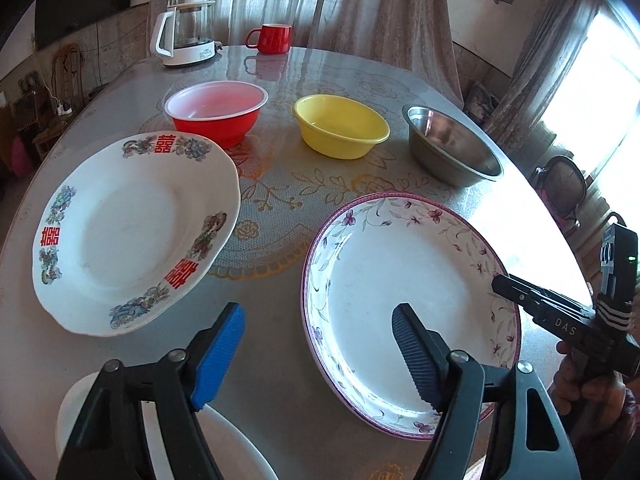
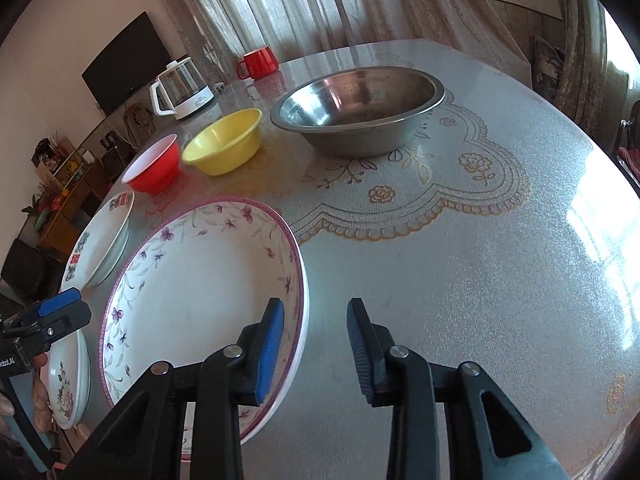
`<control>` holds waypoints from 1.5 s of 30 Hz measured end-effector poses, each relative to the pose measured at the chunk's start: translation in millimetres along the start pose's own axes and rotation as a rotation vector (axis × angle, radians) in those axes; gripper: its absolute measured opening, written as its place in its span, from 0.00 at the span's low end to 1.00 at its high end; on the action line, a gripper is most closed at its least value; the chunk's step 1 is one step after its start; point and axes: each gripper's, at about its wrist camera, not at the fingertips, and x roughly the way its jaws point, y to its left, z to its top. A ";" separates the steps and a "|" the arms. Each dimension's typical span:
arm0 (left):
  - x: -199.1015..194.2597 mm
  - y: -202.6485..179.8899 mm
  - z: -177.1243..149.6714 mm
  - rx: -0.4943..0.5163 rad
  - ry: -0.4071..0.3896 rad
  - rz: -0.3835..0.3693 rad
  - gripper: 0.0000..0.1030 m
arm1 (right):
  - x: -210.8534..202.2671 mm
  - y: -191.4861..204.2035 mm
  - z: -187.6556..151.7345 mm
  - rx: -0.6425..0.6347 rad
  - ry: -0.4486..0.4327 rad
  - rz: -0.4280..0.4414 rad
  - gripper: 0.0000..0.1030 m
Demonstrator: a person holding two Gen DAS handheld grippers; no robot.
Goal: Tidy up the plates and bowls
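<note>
A purple-rimmed floral plate (image 1: 400,304) (image 2: 192,280) lies on the table at the near side. A white plate with red characters (image 1: 132,232) (image 2: 100,248) lies left of it. A third plate (image 1: 224,440) (image 2: 68,384) sits at the near left edge. Behind stand a red bowl (image 1: 216,114) (image 2: 154,170), a yellow bowl (image 1: 340,126) (image 2: 224,142) and a steel bowl (image 1: 452,144) (image 2: 360,108). My left gripper (image 1: 320,332) is open and empty, between the two plates. My right gripper (image 2: 316,328) is open, astride the floral plate's right rim; it also shows in the left wrist view (image 1: 520,292).
A glass kettle (image 1: 186,32) (image 2: 182,88) and a red mug (image 1: 272,38) (image 2: 258,62) stand at the far side of the table. The table (image 2: 480,260) has a patterned cover. Curtains hang behind; chairs stand to the right.
</note>
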 end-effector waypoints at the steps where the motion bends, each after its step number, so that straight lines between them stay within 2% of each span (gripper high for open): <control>1: 3.4 0.3 1.4 0.004 0.007 0.004 0.71 | 1.7 -1.0 -0.4 0.001 0.003 0.002 0.28; 4: 15.1 -0.6 2.4 0.025 0.052 0.002 0.48 | 3.4 -2.0 -0.7 0.001 0.003 0.021 0.27; 9: 27.5 -4.7 -0.9 0.065 0.081 0.032 0.38 | 4.7 -4.1 1.0 0.008 0.017 0.049 0.26; 11: 31.4 -5.8 -2.7 0.071 0.097 0.024 0.29 | 4.9 -4.9 1.5 0.008 0.020 0.058 0.26; 13: 33.9 -9.3 -5.6 0.083 0.103 0.039 0.25 | 5.1 -4.4 1.8 0.002 0.023 0.059 0.26; 16: 33.2 -14.2 -8.9 0.099 0.077 0.074 0.25 | 5.6 -1.7 1.7 -0.012 0.023 0.049 0.26; 17: 33.1 -14.3 -8.1 0.091 0.077 0.078 0.24 | 5.9 0.0 1.4 -0.019 0.023 0.051 0.24; 19: 32.6 -15.7 -6.2 0.095 0.076 0.093 0.24 | 8.4 6.7 -0.7 -0.048 0.030 0.074 0.13; 22: 32.8 -15.4 -1.9 0.089 0.076 0.097 0.24 | 8.1 11.8 -2.0 -0.073 0.015 0.043 0.13; 28: 28.9 -24.4 20.7 0.114 0.012 0.067 0.22 | 4.8 -4.4 -2.8 0.032 0.018 0.069 0.12; 31: 43.6 -17.9 29.0 0.078 0.044 0.047 0.22 | 4.1 -9.9 -2.3 0.072 0.018 0.085 0.11; 35: 53.6 -16.6 28.3 0.092 0.059 0.084 0.21 | 4.5 -9.9 -0.6 0.108 0.014 0.112 0.11; 38: 53.6 -17.2 29.3 0.095 0.054 0.089 0.21 | 7.2 -2.8 -0.5 0.088 0.025 0.086 0.12; 42: 54.6 -24.9 23.7 0.158 0.037 0.143 0.21 | 7.7 0.1 0.0 0.078 0.036 0.073 0.12; 45: 51.7 -23.2 19.5 0.170 0.037 0.150 0.21 | 6.5 6.5 -2.6 0.042 0.033 0.054 0.12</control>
